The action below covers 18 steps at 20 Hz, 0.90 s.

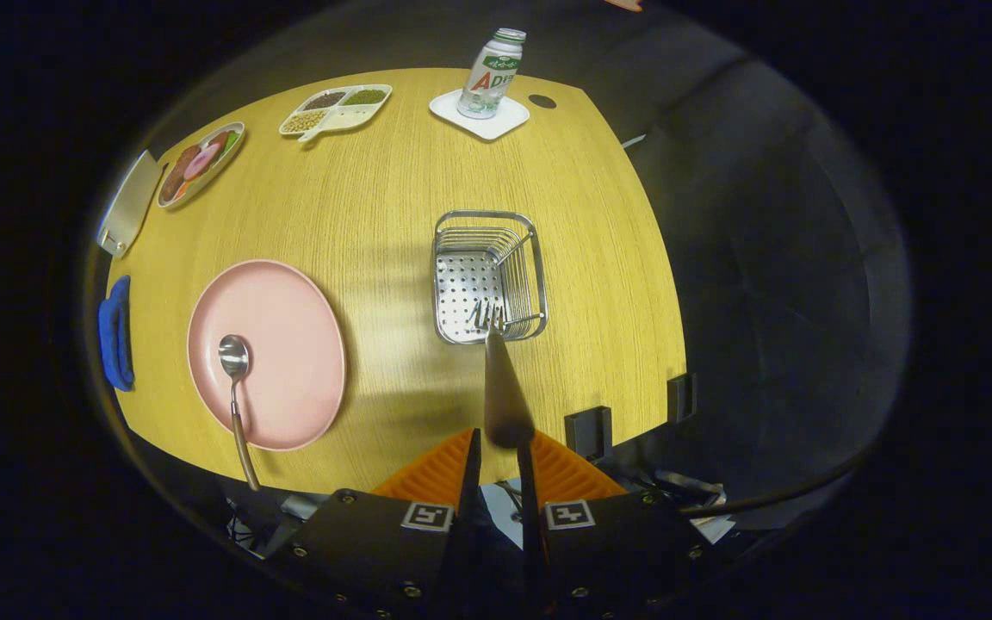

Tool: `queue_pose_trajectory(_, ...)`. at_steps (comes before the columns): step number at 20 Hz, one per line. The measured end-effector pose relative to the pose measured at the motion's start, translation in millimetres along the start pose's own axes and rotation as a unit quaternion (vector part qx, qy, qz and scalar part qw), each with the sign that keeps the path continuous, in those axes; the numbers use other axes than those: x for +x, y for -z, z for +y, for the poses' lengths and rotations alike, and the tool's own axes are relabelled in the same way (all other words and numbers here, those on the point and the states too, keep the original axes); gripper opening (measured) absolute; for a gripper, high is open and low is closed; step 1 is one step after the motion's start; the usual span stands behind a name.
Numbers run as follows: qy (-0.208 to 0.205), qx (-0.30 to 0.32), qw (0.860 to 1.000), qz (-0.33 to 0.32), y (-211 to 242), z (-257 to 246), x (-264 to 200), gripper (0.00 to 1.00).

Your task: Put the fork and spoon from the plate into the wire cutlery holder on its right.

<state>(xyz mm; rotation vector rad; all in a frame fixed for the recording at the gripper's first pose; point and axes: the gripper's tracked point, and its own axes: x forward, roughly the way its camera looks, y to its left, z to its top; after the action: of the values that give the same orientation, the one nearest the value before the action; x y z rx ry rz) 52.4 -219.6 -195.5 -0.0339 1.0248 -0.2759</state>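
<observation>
My gripper (499,443) is shut on the brown handle of the fork (500,379), which points forward from between the fingers. The fork's metal tines hang over the near rim of the wire cutlery holder (449,263), a square steel basket with a perforated floor, standing on the wooden table. To the holder's left lies the pink plate (289,336). The spoon (235,379) rests on the plate's near left part, bowl on the plate and brown handle sticking out over the plate's near rim toward the table edge.
At the table's far side stand a bottle (491,73) on a white coaster (480,116), a divided tray of beans (337,110) and an oval dish of food (201,164). A blue cloth (115,331) lies at the left edge. Two dark clamps (588,430) grip the near edge.
</observation>
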Motion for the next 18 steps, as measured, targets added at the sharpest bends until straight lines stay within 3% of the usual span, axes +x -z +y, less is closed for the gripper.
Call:
queue_pose_trajectory(11, 0.013, -0.003, 0.999, -0.033, 7.4, 12.6, -32.4, 0.25)
queue_pose_trajectory(18, -0.007, -0.07, 0.996, -0.05, 17.2, 87.1, -55.6, 0.24)
